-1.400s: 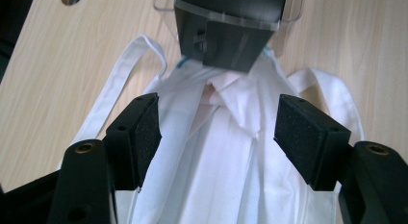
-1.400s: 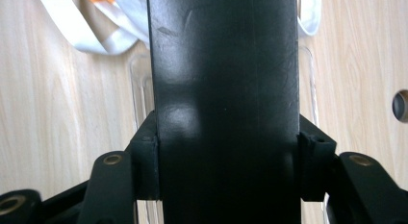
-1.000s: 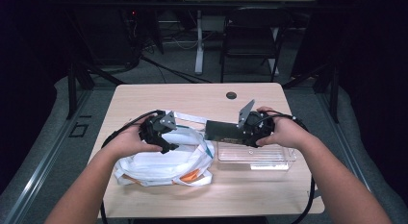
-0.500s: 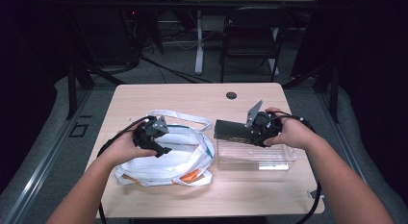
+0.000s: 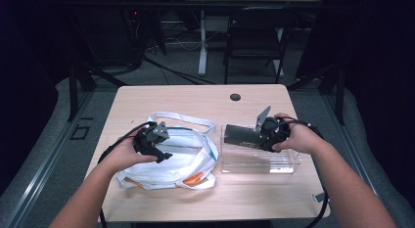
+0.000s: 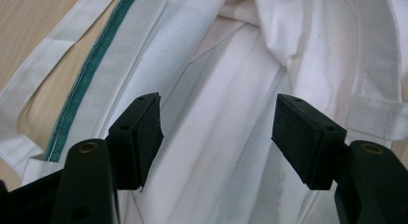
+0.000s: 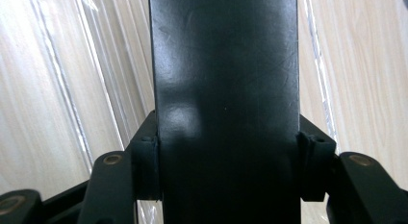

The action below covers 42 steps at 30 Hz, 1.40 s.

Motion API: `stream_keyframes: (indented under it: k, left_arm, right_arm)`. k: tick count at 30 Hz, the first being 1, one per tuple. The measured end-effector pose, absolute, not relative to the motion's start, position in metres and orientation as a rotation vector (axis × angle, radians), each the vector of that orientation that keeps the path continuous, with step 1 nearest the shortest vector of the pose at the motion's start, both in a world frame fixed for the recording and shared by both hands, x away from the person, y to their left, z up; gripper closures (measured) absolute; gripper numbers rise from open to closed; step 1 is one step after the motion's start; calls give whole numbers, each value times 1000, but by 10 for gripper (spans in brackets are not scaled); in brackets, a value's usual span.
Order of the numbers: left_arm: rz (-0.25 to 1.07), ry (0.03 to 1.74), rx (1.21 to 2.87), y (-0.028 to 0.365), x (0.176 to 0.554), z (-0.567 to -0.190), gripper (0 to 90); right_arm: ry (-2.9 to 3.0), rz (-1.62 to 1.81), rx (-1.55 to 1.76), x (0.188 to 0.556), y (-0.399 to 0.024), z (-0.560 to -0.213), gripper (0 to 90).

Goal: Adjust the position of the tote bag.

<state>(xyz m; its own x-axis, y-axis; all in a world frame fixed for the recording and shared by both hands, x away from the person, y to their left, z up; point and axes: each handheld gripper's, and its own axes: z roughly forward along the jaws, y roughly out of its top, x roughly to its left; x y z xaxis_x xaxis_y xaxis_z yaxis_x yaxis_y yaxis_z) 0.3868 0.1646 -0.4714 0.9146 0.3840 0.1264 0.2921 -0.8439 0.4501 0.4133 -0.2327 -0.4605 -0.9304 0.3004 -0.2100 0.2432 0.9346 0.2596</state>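
A black box (image 5: 242,135) was held clamped between the 2 jaws of the right gripper (image 7: 226,171), just above the near-left part of a clear plastic tray (image 5: 284,164) on the table (image 5: 195,98). The left gripper (image 6: 216,137) was kept over a white bag (image 5: 188,157) beside the tray, its jaws spread apart on nothing. For a clean placement, the box would best be lowered level into the tray before the grip was released.

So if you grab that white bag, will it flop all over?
Probably yes. The white cloth bag lies creased and folded, so it likely sags when lifted. Its loose strap would probably dangle. The open left gripper could easily pinch only one layer.
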Motion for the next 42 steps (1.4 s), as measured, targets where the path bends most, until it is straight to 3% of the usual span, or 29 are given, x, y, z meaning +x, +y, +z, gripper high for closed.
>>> stream_keyframes:
  k: [42]
  left_arm:
    - [283, 491, 2638, 168, 382, -480, 349]
  right_arm:
    - [2878, 220, 414, 443, -221, -508, 413]
